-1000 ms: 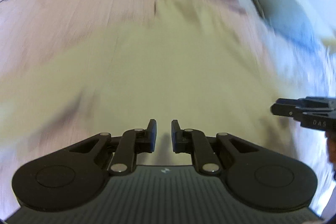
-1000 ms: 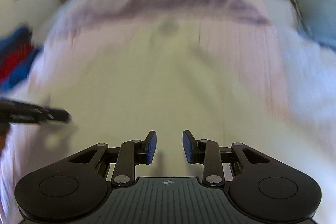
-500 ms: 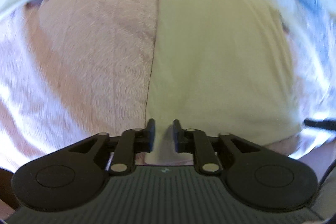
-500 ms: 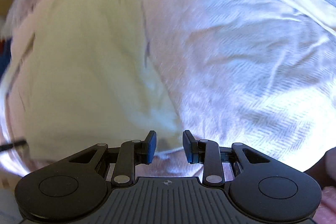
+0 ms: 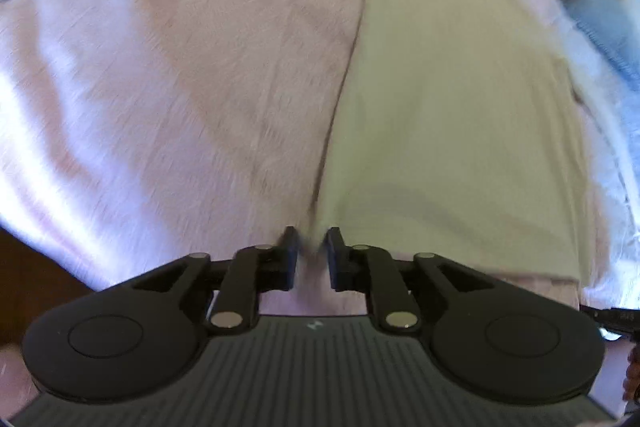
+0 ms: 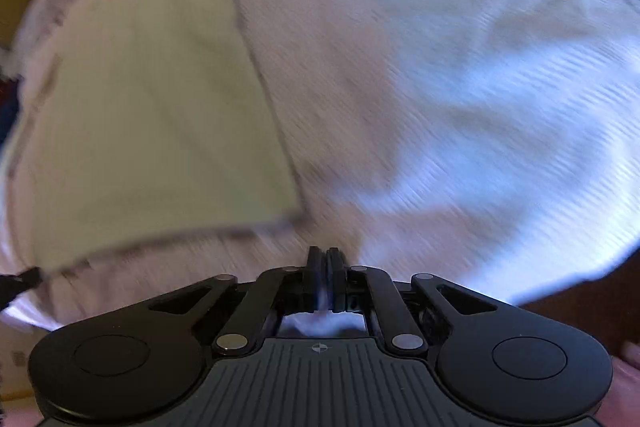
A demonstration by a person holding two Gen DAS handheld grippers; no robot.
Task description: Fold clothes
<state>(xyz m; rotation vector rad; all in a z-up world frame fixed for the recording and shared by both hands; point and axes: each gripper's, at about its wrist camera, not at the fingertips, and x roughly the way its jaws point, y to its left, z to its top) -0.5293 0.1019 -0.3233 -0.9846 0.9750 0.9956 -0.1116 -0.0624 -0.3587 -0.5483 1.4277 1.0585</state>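
The right gripper (image 6: 325, 259), jaws just closed together with nothing visibly between them, hangs over the bedspread (image 6: 460, 75) beside the cream garment's (image 6: 152, 107) corner.

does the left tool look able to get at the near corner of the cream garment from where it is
Probably yes. The left tool points down at the pink bedcover, jaws slightly apart after closing further, right at the near left corner of the cream garment. Nothing lies between; blur hides whether fabric is pinched already.

A home bedroom: a bed with pink quilted bedspread (image 5: 180, 87) under laundry
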